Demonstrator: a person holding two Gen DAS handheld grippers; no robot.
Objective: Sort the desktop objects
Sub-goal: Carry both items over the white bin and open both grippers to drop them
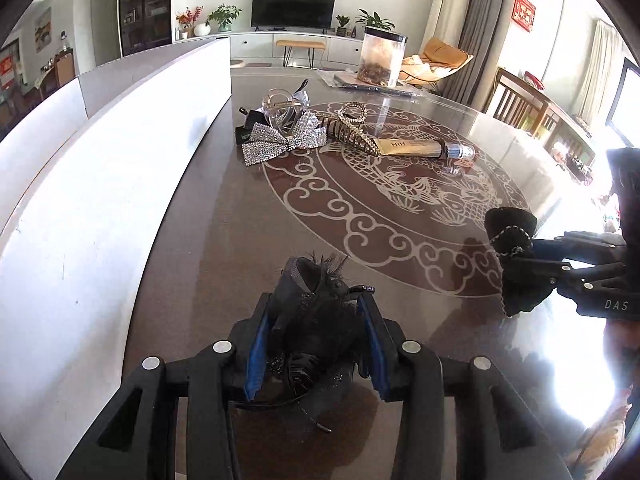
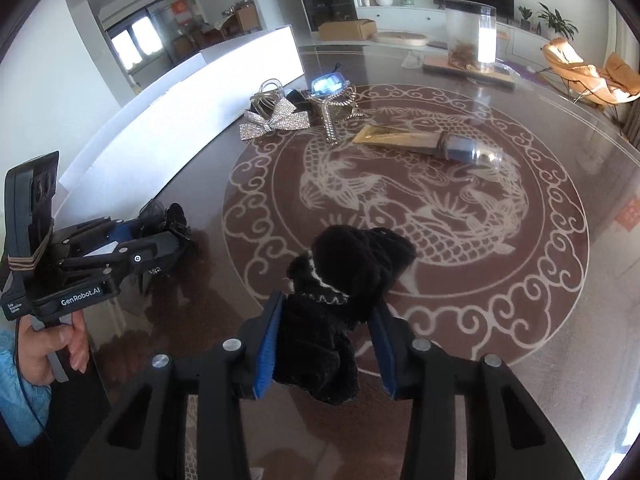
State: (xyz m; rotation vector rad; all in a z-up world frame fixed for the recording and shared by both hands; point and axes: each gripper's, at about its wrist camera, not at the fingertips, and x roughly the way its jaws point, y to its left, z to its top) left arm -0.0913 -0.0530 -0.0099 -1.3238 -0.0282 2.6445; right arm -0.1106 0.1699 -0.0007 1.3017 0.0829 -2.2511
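The left claw (image 1: 316,344) is clenched on a black feather clip (image 1: 316,320), the right claw (image 2: 326,344) on a soft black bow (image 2: 344,280), both above the table (image 2: 540,320). Both seem light and squashy; hold gently at the middle.

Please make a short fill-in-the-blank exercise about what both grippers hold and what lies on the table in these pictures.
1. The left gripper is shut on a black ____ hair clip.
2. The right gripper is shut on a fuzzy hair bow of ____ colour.
3. On the table, the gold tube lies on its ____.
4. The rhinestone bow lies close to a ____ box.

Missing words: feathered; black; side; white
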